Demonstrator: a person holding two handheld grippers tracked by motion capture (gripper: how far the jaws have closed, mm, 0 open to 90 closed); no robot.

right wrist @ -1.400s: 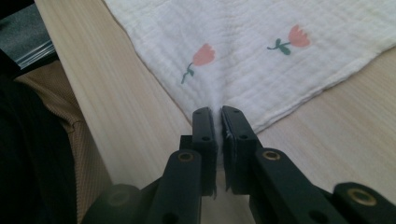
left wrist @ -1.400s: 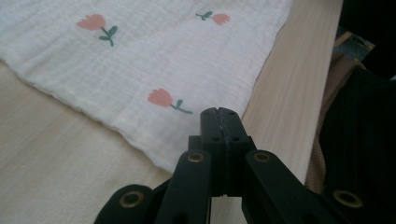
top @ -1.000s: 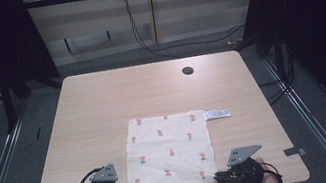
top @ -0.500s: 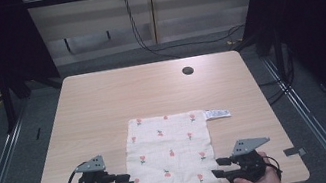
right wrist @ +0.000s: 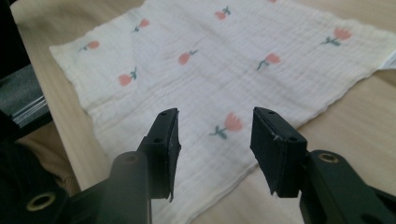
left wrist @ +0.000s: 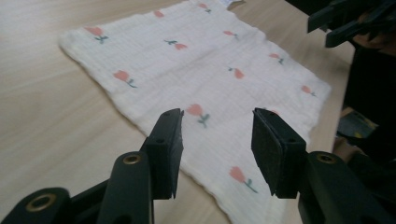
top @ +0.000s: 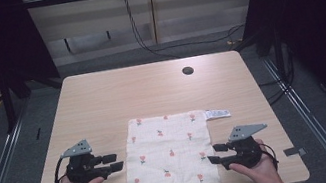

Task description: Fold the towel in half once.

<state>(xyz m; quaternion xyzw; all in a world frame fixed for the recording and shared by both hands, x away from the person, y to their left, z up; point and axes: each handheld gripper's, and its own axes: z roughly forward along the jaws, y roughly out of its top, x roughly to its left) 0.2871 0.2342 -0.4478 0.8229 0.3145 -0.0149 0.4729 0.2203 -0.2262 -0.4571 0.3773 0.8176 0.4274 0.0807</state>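
I'm hovering both grippers, left gripper (top: 115,162) and right gripper (top: 215,153), jaws just spreading empty, beside the thin white flower-printed muslin cloth (top: 169,152) lying flat mid-table; it's floppy, so I'm eyeing the near corners.

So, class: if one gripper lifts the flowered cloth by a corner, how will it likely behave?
The cloth would probably hang limp, not stay flat: it looks thin, with a crinkled weave and wavy edges. It is likely light, since it lies flush on the table. Pushed, it would probably bunch into folds instead of sliding whole, as a soft weave tends to drag on bare wood.
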